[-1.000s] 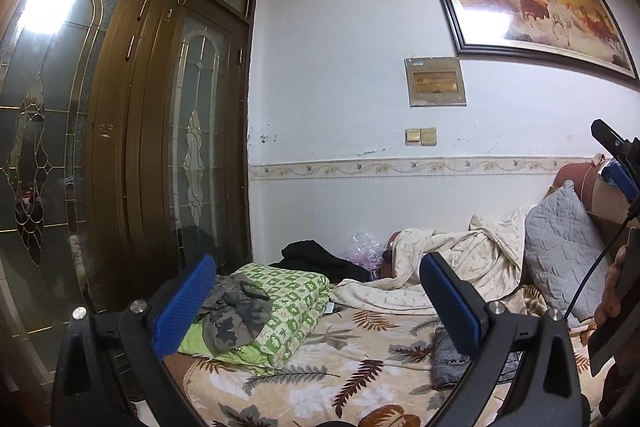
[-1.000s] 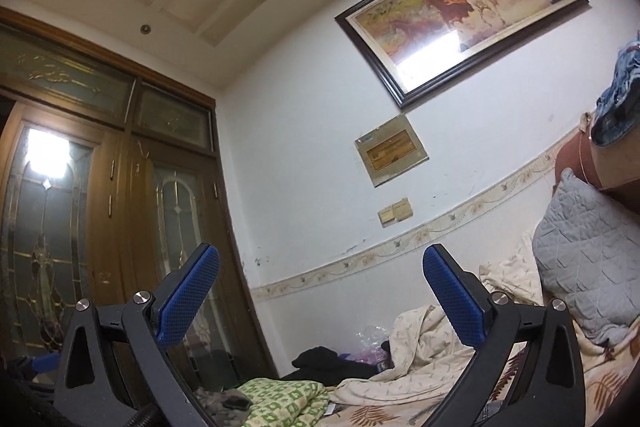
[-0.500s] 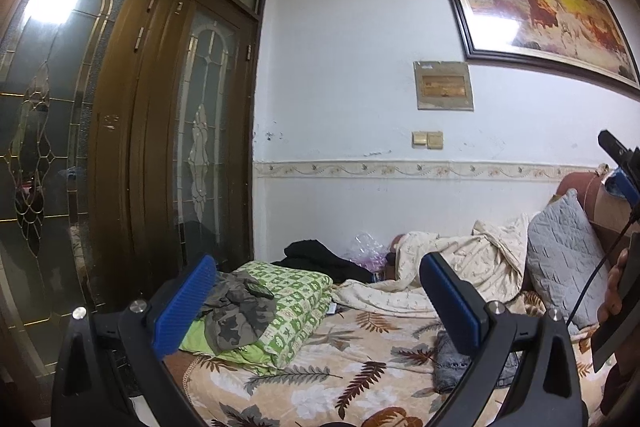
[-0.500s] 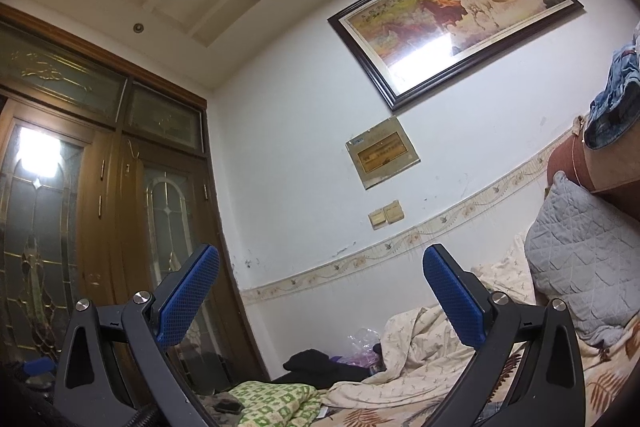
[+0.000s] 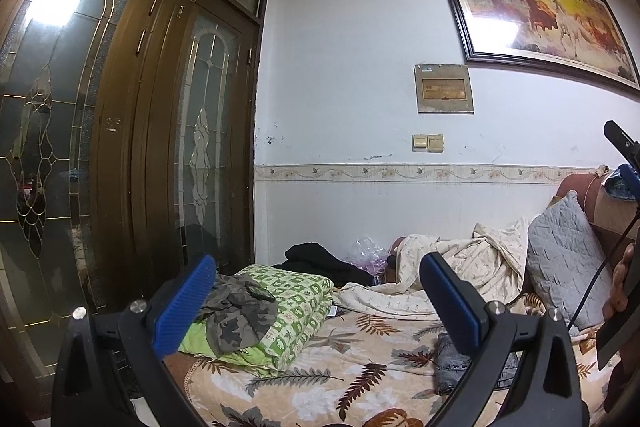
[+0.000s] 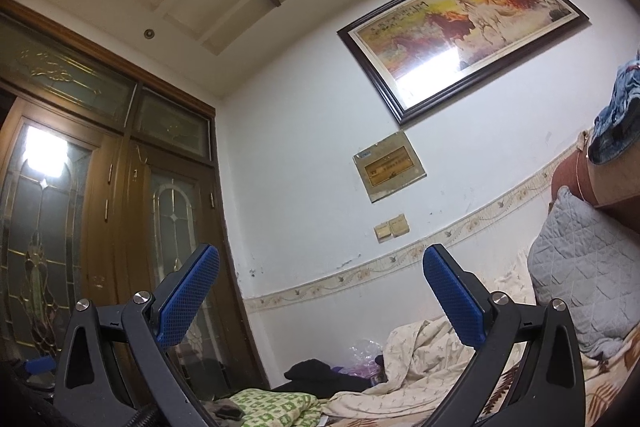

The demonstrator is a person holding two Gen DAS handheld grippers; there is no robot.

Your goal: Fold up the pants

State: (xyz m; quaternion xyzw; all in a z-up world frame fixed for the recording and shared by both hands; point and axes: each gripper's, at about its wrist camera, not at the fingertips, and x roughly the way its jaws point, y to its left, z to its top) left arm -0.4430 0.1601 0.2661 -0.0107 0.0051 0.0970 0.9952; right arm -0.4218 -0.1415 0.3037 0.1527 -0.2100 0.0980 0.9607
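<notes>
We see a wide bed under a beige sheet printed with brown leaves [image 5: 340,379], filling the lower part of the left wrist view, with tall brown wooden doors with leaded glass panels [image 5: 120,147] rising at its left end. On the white wall above hangs a long dark-framed painting of running horses [image 6: 460,39]. A crumpled cream blanket [image 5: 452,267] lies heaped at the far side of the bed, a grey quilted cushion [image 5: 564,267] leans against the headboard beside it, and a folded green-and-white checked quilt [image 5: 296,303] sits near the doors with a camouflage garment [image 5: 236,319] on top.

The grey denim pants [image 5: 452,363] lie bunched on the leaf sheet, partly hidden behind the right-hand finger of the left gripper [image 5: 316,295].

That gripper hovers above the bed with its blue-padded fingers [image 5: 184,303] spread wide, holding nothing and touching nothing. The right gripper [image 6: 320,287] is tilted up toward the wall (the bed only shows along its lower edge); its blue-padded fingers [image 6: 452,299] are likewise spread wide and empty. At the right edge of the left wrist view we catch a sliver of the right gripper's black body, with the person's fingers around it.
</notes>
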